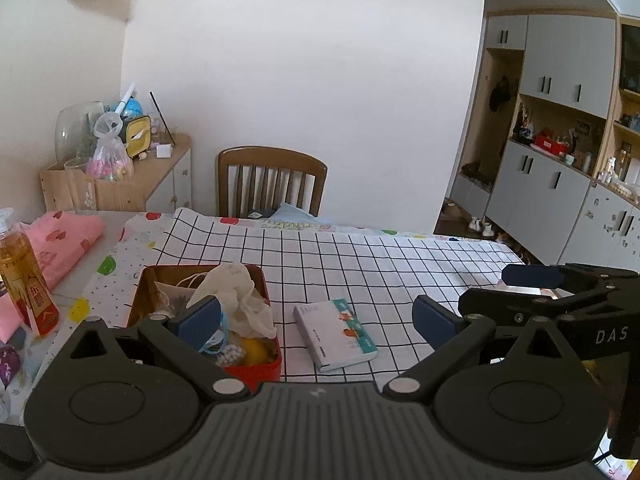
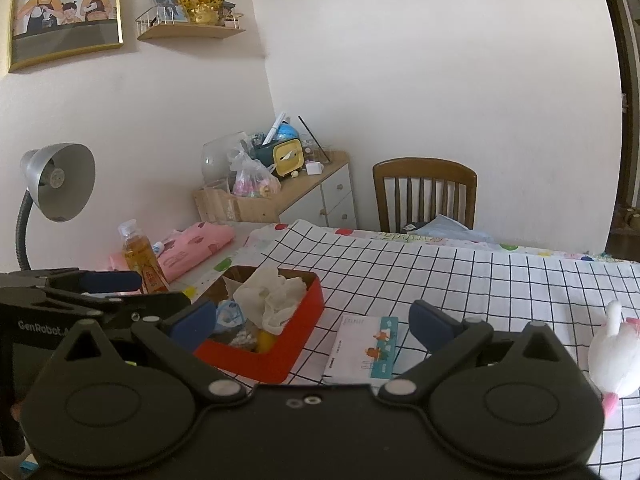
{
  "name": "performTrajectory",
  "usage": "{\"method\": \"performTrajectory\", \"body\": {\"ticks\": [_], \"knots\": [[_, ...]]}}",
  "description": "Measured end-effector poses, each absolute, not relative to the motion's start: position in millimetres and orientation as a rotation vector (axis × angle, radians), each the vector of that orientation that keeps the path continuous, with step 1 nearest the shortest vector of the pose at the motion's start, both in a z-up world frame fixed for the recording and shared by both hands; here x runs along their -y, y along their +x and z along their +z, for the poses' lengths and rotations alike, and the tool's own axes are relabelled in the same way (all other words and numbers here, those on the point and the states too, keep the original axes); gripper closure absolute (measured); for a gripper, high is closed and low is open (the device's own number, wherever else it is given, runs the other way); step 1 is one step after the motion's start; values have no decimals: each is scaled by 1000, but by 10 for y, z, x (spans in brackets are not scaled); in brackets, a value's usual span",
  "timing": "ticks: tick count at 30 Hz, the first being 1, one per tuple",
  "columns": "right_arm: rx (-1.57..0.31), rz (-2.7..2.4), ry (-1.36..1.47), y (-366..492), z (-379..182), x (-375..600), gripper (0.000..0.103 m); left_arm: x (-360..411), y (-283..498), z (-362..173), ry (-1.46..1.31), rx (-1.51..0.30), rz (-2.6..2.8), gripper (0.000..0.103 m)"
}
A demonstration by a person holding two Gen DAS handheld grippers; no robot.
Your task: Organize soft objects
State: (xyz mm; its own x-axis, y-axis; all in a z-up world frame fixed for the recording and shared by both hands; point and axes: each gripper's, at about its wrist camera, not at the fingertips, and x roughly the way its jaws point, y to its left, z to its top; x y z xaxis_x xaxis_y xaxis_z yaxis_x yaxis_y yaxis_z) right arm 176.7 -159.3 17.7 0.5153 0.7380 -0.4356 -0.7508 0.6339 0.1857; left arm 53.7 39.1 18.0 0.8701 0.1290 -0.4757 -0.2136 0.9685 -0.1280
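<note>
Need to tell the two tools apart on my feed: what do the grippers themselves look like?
Both are matte black with two round pivot housings, silver pins and dark blue finger pads. The left gripper has a ribbed grey top; the right gripper a smooth black one. White lettering shows on each side: "GenRobot" left, "DAS" right.

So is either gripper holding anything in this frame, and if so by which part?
Nothing is held. The left gripper and right gripper are both open and empty above the table.
</note>
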Motion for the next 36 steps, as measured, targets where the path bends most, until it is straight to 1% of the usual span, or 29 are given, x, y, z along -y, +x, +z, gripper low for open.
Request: {"method": "performTrajectory", "body": {"ticks": [36], "knots": [[-478,847,-7,1656,181,1700,0,-226,463,228,-126,-444,176,1]]}}
